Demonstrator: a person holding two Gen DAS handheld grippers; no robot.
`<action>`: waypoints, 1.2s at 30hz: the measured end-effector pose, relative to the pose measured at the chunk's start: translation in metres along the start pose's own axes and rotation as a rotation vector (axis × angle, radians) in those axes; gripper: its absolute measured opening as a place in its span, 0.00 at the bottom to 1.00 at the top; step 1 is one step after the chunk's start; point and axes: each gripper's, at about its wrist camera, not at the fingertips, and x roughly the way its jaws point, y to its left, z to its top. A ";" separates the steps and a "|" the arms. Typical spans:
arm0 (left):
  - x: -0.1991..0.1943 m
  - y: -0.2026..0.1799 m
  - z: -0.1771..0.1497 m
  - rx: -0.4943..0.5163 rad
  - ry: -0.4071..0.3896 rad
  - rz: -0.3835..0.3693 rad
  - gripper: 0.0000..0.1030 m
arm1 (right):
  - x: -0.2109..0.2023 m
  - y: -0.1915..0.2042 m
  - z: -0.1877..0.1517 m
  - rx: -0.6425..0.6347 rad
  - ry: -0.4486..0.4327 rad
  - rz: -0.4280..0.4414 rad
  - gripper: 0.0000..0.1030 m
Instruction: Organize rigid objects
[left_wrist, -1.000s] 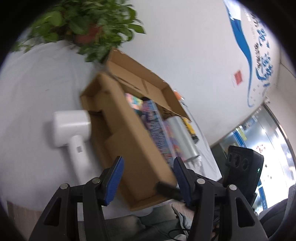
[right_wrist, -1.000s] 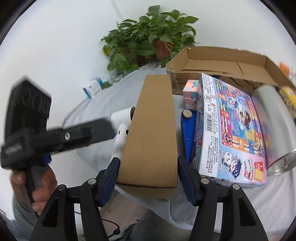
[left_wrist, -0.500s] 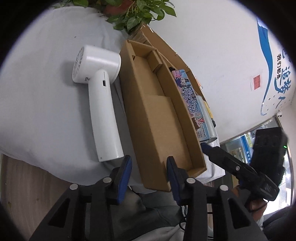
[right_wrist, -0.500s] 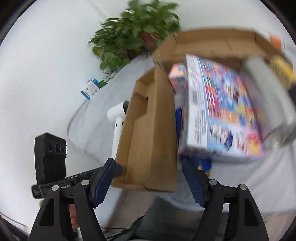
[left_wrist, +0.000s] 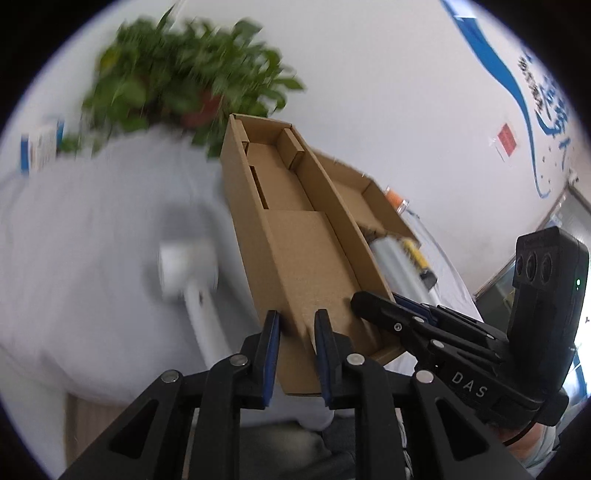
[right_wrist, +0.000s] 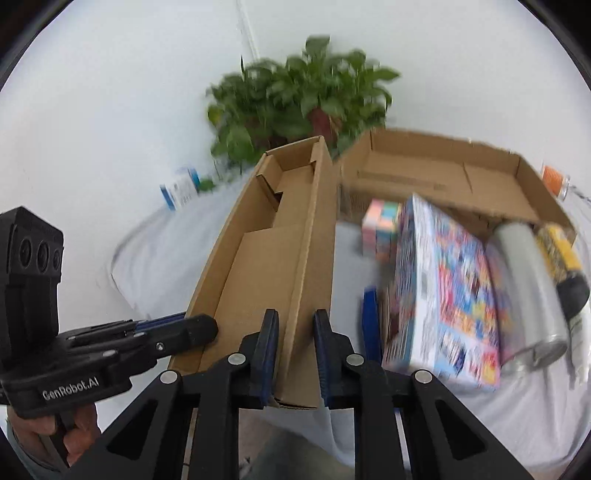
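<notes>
a: since a moment ago both grippers have closed in; left gripper (left_wrist: 295, 332) and right gripper (right_wrist: 295, 332) each pinch a long wall of the narrow cardboard tray (right_wrist: 266, 251), lifted near the table edge.

b: handling?

a: likely light, stiff but crushable. hold the walls near the corner. white hair dryer (left_wrist: 192, 280) lies beside; board game box (right_wrist: 443, 291) further right.

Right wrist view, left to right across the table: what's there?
Left gripper → long cardboard box → blue bar → game box → silver can → yellow can.
</notes>
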 end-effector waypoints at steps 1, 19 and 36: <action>-0.003 -0.006 0.012 0.032 -0.021 0.005 0.17 | -0.008 -0.002 0.013 0.012 -0.043 0.005 0.17; 0.197 0.006 0.245 0.132 0.155 0.017 0.15 | 0.155 -0.163 0.230 0.363 0.139 0.002 0.16; 0.193 0.031 0.203 0.144 0.135 0.202 0.47 | 0.199 -0.182 0.211 0.299 0.173 -0.002 0.91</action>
